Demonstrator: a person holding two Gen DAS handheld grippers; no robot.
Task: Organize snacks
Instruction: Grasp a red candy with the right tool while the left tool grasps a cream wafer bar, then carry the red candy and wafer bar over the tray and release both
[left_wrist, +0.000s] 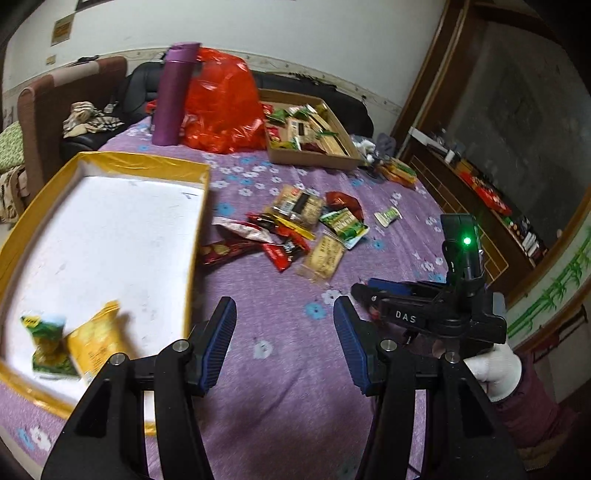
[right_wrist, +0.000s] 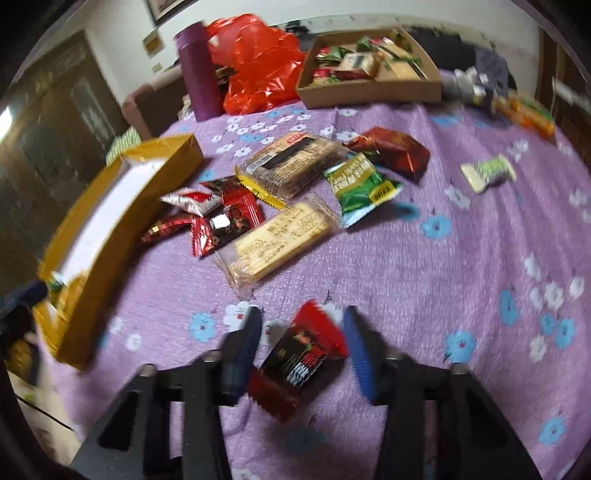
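Observation:
A gold-rimmed white tray (left_wrist: 110, 166) lies at the left and holds a green packet (left_wrist: 48, 343) and a yellow packet (left_wrist: 96, 341). My left gripper (left_wrist: 284, 317) is open and empty over the purple cloth beside the tray. A pile of snack packets (left_wrist: 291, 229) lies in the middle of the cloth; it also shows in the right wrist view (right_wrist: 280, 199). My right gripper (right_wrist: 301, 328) is open around a red and black packet (right_wrist: 301, 360) that lies between its fingers, blurred. The right gripper body also shows in the left wrist view (left_wrist: 428, 310).
A cardboard box (left_wrist: 314, 157) with several snacks stands at the back, beside a red plastic bag (left_wrist: 221, 107) and a purple flask (left_wrist: 173, 96). A small green and white packet (right_wrist: 487, 171) lies alone at the right. Orange packets (right_wrist: 526, 112) lie near the far right edge.

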